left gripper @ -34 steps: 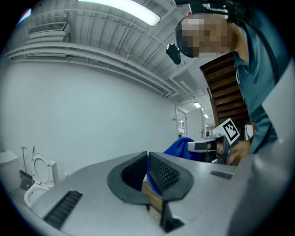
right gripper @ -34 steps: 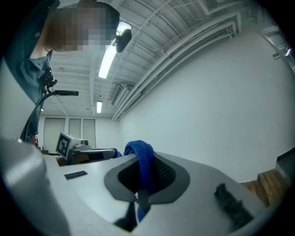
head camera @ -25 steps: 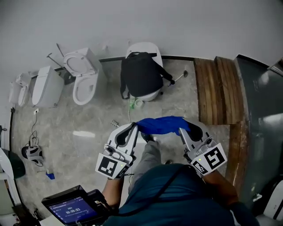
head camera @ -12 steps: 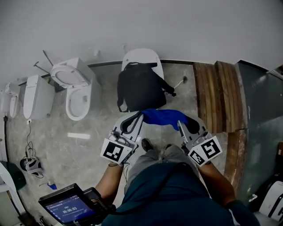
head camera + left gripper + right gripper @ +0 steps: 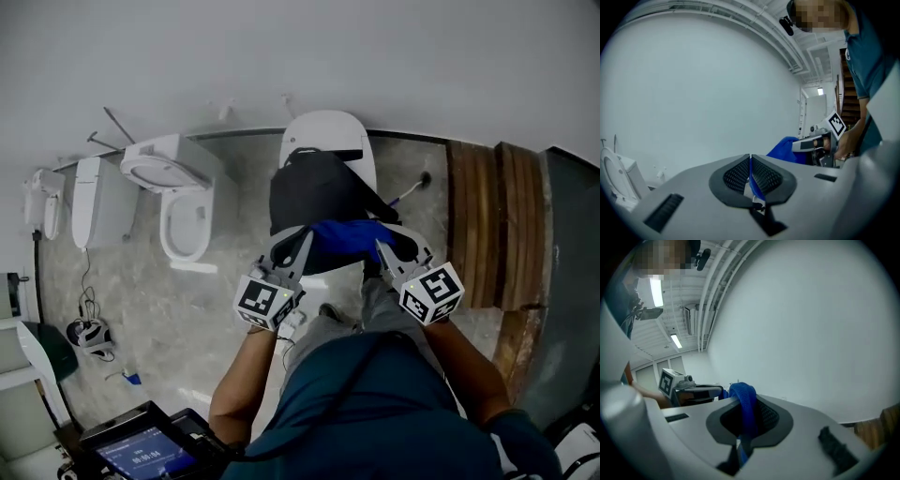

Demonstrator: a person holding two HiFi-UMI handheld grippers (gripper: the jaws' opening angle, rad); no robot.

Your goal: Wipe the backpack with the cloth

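The blue cloth has been carried forward over the black backpack, which is propped on a toilet. It is stretched taut, its ends clamped in the left claw and the right claw, presumably for a broad wipe.

Teal short-sleeved shirt, grey trousers, dark crossbody strap

Blue cloth, black backpack, white toilet, grey floor
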